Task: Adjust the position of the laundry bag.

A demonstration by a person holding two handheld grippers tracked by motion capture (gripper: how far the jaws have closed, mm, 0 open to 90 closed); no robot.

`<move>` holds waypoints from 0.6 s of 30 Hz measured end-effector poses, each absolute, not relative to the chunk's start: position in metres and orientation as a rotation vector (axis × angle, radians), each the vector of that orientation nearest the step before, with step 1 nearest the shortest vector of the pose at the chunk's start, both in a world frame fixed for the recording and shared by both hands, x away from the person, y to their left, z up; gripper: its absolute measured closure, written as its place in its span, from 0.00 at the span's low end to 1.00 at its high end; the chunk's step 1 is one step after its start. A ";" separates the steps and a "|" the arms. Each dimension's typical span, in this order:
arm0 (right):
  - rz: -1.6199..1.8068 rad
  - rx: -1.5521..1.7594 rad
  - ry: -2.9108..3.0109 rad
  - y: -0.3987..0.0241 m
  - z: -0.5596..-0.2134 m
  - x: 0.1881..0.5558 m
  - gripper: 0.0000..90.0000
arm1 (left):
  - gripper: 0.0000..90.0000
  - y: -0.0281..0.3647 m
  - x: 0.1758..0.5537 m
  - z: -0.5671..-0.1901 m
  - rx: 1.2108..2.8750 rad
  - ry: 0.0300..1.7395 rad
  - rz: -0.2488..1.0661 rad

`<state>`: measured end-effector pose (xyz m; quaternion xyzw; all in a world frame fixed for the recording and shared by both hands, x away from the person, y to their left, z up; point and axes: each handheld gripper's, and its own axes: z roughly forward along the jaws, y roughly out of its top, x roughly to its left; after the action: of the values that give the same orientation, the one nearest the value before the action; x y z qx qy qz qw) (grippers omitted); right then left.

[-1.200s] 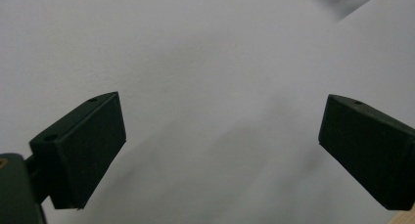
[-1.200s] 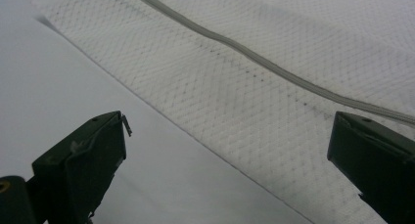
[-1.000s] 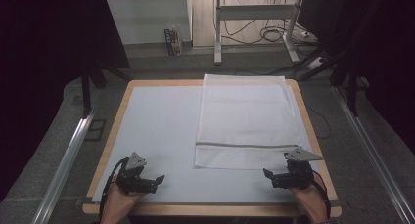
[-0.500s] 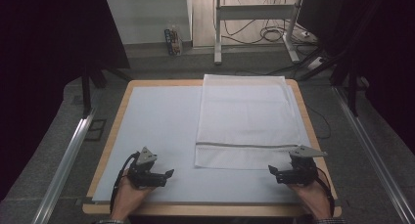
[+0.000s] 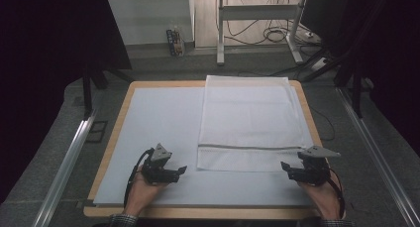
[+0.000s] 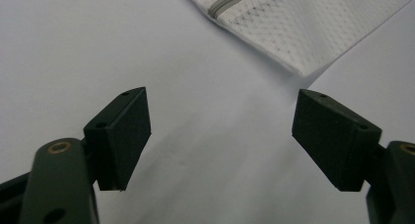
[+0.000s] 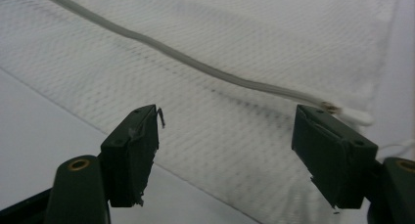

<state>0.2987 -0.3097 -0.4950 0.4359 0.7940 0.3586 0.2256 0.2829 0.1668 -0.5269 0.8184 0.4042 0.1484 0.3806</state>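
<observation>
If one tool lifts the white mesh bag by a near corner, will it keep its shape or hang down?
Probably it hangs down: the white mesh bag lies flat and thin, like soft fabric. It looks light, since the weave is open. The zipper may make that edge slightly stiffer and heavier.

High view: I see dim surroundings, black at both sides, the white table sheet [image 5: 158,123] evenly lit from above, bright floor at the back. Soft, grainy, no glare. Both gripper views: my near jaws blurred, mesh bag [image 7: 235,62] weave sharper mid-frame, soft shadows under the jaws.
</observation>
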 end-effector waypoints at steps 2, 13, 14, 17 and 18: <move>0.976 1.205 2.177 -0.311 -0.494 0.299 0.29 | 0.28 0.163 0.286 -0.526 2.089 1.026 0.377; 0.871 1.281 2.106 -0.342 -0.494 0.310 0.55 | 0.41 0.141 0.305 -0.527 2.091 0.992 0.373; 0.865 1.287 2.104 -0.344 -0.494 0.311 0.57 | 0.42 0.140 0.307 -0.526 2.095 0.991 0.377; 0.866 1.308 2.090 -0.350 -0.495 0.314 0.64 | 0.46 0.138 0.310 -0.526 2.084 0.995 0.374; 0.867 1.306 2.089 -0.351 -0.495 0.315 0.66 | 0.47 0.136 0.313 -0.526 2.077 0.997 0.372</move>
<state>0.3150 -0.3509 -0.4948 0.4827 0.7719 0.3203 0.2617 0.3129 0.1355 -0.5256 0.8185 0.3929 0.1464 0.3928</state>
